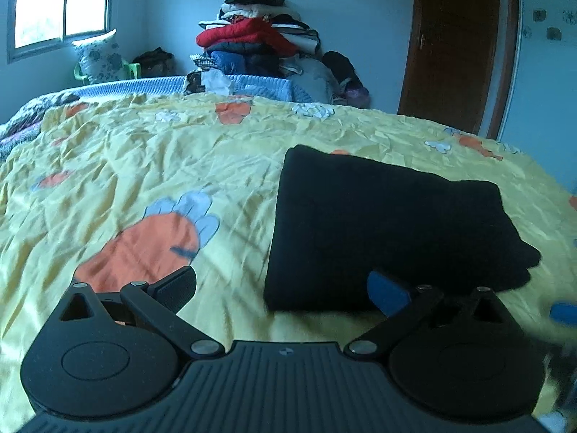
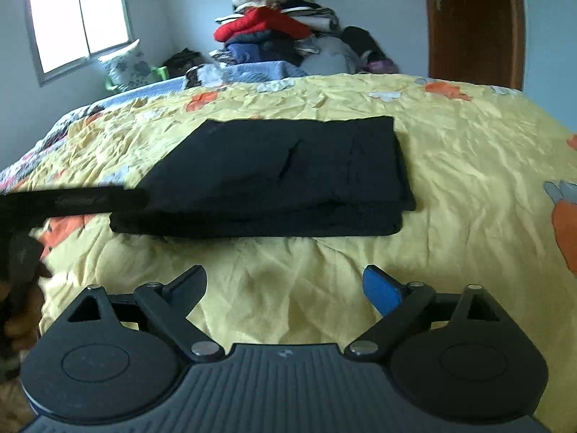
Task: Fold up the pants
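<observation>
The black pants (image 1: 378,227) lie folded into a flat rectangle on the yellow bedspread (image 1: 144,166). My left gripper (image 1: 283,288) hovers at their near left corner, open. Its blue pad (image 1: 386,292) shows in front of the pants' near edge and its black pad (image 1: 180,288) over bare sheet. In the right wrist view the folded pants (image 2: 288,180) lie straight ahead. My right gripper (image 2: 285,288) stands open a little short of them, over bare bedspread (image 2: 468,180), with nothing between its fingers. A blurred black bar (image 2: 72,200) reaches in from the left to the pants' near left corner.
A tall pile of clothes (image 1: 259,36) stands past the bed's far end, with a brown door (image 1: 454,43) to its right. A window (image 1: 61,3), a flowered pillow (image 1: 99,59) and a green chair are at the far left. The bedspread carries carrot prints (image 1: 144,249).
</observation>
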Demonstrator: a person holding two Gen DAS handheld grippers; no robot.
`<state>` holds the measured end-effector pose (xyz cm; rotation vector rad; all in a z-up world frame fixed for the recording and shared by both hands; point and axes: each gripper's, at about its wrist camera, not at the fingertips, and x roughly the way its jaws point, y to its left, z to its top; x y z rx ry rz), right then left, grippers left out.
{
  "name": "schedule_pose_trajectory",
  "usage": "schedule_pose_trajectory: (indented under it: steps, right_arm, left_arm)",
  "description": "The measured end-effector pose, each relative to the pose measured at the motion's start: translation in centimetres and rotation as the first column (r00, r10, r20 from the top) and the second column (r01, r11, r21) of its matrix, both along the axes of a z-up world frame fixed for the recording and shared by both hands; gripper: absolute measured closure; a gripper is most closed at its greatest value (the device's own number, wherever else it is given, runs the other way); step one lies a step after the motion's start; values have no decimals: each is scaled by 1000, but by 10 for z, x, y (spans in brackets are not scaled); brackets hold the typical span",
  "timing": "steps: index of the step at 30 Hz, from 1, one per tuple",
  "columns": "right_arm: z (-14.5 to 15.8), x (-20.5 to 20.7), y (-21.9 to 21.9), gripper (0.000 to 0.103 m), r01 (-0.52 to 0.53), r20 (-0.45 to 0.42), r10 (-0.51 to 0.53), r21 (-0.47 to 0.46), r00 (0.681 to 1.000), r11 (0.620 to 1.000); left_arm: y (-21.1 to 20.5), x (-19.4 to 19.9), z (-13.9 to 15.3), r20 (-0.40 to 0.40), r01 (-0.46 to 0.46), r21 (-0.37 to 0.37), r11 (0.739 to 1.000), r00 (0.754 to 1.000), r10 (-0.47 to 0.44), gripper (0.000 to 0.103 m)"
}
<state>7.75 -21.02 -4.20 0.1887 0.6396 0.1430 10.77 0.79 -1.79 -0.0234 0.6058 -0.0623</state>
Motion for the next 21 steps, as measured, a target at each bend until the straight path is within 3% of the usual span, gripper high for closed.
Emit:
schedule_pose_trajectory:
  steps: [4,7,10,13,21]
  right_arm:
    - [10,-6,5,0,-30,99,33,-30,995,999]
    - [-3,2,5,0,20,0,-20,-56,1000,998]
    - [-5,-7,-1,0,5,18,-6,15,1000,1000]
    - [-5,-7,0,0,23,11,-22,-35,1000,999]
    - [-11,-9,-2,0,33,-7,-34,-41,999,999]
  left_arm:
    - [5,-15,-4,-21,-21,-17,1000,1000,20,1]
    - [6,-22,-6,-24,-14,-21,1000,1000,13,1]
    - [4,-27,-6,-12,-11,9,1000,1000,11,1]
    - [2,-28,-9,-19,4,3,1000,1000,-4,1]
    - [1,-27,-18,-48,1,0,1000,999,-1,1]
